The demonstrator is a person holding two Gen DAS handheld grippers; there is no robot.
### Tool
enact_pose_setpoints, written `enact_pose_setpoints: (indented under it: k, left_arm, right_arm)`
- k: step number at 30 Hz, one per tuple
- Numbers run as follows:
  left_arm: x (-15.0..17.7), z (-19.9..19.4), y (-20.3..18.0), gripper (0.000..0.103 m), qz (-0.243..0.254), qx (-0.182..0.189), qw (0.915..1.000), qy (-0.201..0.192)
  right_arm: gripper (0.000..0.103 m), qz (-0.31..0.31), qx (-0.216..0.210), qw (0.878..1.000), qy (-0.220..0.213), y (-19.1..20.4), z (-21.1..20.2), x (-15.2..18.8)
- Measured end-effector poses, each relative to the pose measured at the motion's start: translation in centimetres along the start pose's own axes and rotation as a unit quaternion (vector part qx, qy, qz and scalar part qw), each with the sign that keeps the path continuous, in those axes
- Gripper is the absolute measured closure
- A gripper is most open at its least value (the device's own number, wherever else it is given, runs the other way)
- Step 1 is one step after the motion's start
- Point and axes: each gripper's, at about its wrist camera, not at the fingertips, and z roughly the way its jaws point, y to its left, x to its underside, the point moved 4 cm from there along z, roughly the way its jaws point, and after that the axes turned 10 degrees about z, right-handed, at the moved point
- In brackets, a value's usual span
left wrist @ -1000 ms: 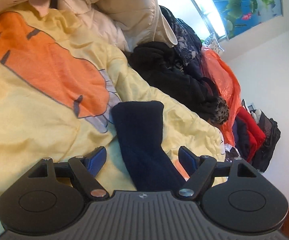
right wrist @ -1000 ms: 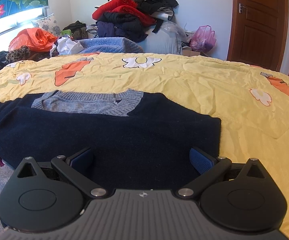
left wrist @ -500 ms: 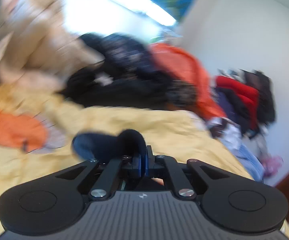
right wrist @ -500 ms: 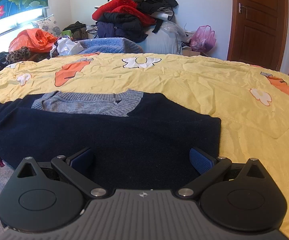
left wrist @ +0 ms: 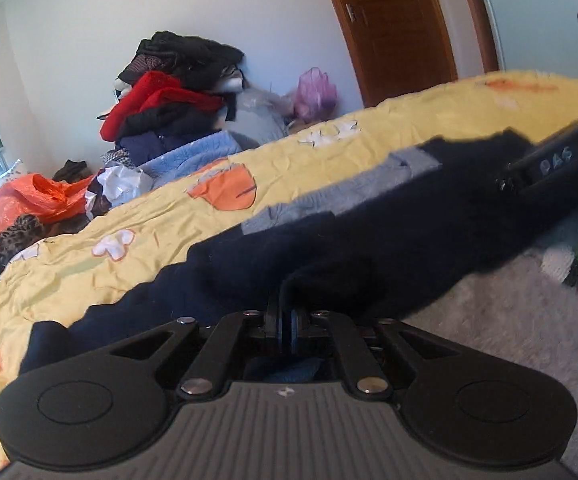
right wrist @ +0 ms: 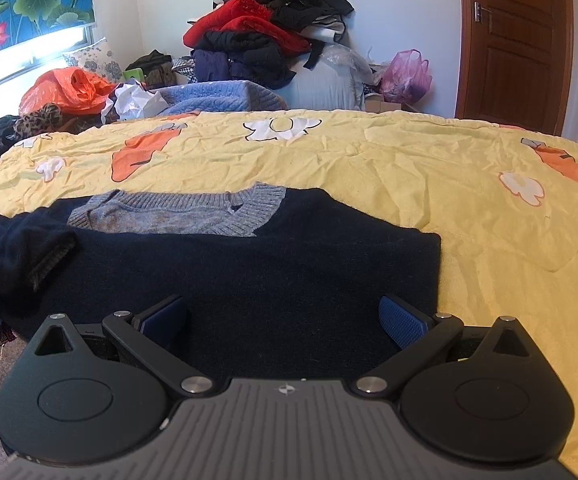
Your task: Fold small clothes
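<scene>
I have the left gripper (left wrist: 286,322) pinched tight on the end of the sweater's left sleeve (right wrist: 29,258), the dark knit bunching up just past the fingertips; I hold it there because that sleeve has to come across the body, and from the right wrist view the cuff already hangs over the left part of the chest. The navy sweater (right wrist: 257,276) lies flat on the yellow bedspread (right wrist: 429,184), grey collar (right wrist: 193,212) toward the far side, hem toward me at the near edge of the bed; laid out like that it gives me straight edges to fold against. My right gripper (right wrist: 283,318) hovers low over the hem with its jaws spread wide and nothing between the pads (right wrist: 403,322); I judge it waits there to pin or take the right side once the sleeve is down. The clothes pile (right wrist: 265,28) against the far wall sits well apart; it does not get in my way. Next I would lay the sleeve flat across the chest before letting go.
</scene>
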Motion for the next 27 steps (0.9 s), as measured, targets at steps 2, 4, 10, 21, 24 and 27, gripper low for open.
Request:
enact_pose_setpoints:
  k: [2,4,10,21,24,27]
  left_arm:
    - [0.5,0.2,0.7,0.1,-0.016,0.003,0.9998,0.007]
    - [0.6,0.4,0.9,0.1,-0.024,-0.002,0.9996,0.013]
    - [0.3,-0.1,0.9,0.1,-0.033,-0.008,0.9994,0.011]
    - [0.9,-0.5,2.6,0.099,-0.09,0.006,0.9959,-0.004]
    - [1.0,-0.5,2.9,0.099,-0.101,0.013,0.9948,-0.006]
    - [1.0,-0.6,3.0,0.099,-0.107,0.018,0.994,-0.008]
  right_arm:
    - [0.0,0.003,-0.002,1.0,-0.001,-0.1,0.0,0.0]
    - [0.0,0.003,-0.002,1.0,-0.001,0.0,0.0,0.0]
    - [0.008,0.065,-0.044,0.997,0.001,1.5,-1.9,-2.4]
    - [0.033,0.249,-0.24,0.917,0.199,9.2,4.6,-3.6]
    - [0.033,0.261,-0.242,0.912,0.206,9.4,5.7,-2.8]
    - [0.033,0.287,-0.254,0.9,0.209,9.3,6.0,-2.7]
